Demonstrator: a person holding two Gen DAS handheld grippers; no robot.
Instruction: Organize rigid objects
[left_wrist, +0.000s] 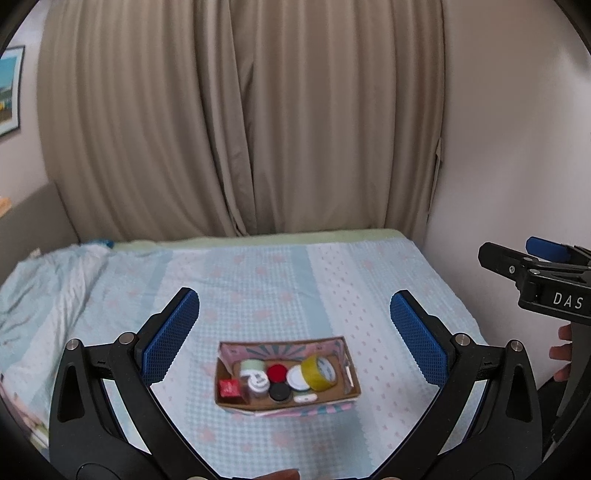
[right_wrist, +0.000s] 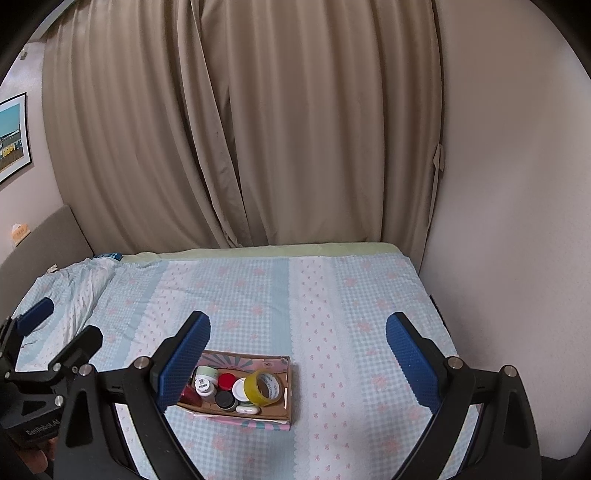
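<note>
A shallow cardboard box (left_wrist: 354, 373) (right_wrist: 287, 384) lies on the bed and holds several small things. Among them are a yellow tape roll (left_wrist: 318, 372) (right_wrist: 261, 387), a red cap (left_wrist: 276, 373) (right_wrist: 226, 381), a black lid (left_wrist: 279, 391) (right_wrist: 224, 399), a white lid (left_wrist: 297, 377) (right_wrist: 240, 388), a red block (left_wrist: 229, 388), a pale green jar (left_wrist: 252, 365) (right_wrist: 206, 372) and a white bottle (left_wrist: 258, 384) (right_wrist: 205, 388). My left gripper (left_wrist: 294, 334) hovers above and behind the box, open and empty. My right gripper (right_wrist: 297, 350) hangs open and empty too, with the box near its left finger.
The bed (left_wrist: 280, 288) (right_wrist: 332, 295) wears a light blue checked sheet, rumpled at the left (left_wrist: 48, 280). Beige curtains (left_wrist: 240, 118) hang behind it and a white wall (right_wrist: 509, 206) runs along the right edge. Each gripper shows at the edge of the other's view.
</note>
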